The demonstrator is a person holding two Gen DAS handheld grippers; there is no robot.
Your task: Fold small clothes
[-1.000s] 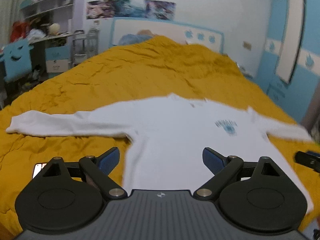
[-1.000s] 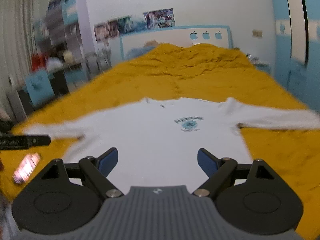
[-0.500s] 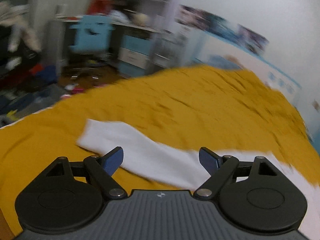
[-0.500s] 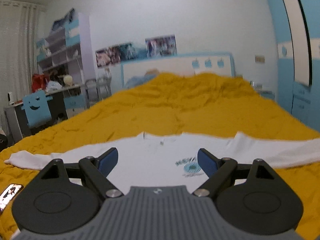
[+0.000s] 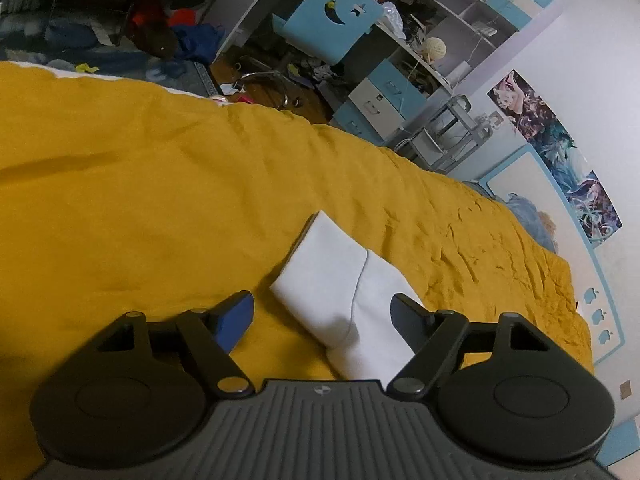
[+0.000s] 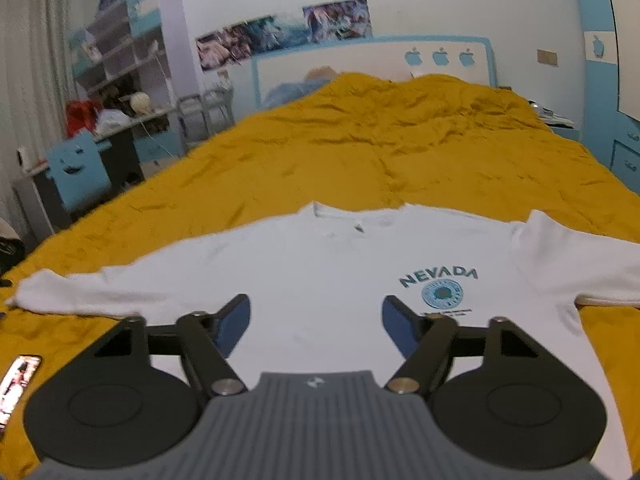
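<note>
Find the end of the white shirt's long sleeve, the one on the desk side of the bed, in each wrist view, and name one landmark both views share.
Left wrist view: the sleeve end lies low in the middle, on the yellow bedspread, just ahead of the closing fingers.
Right wrist view: the sleeve end lies at the far left edge.
Shared landmark: the blue chair with a smiley face by the desk.

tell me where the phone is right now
In the right wrist view, the phone lies on the yellow bedspread at the far left edge, just below the white shirt's outstretched sleeve.
</note>
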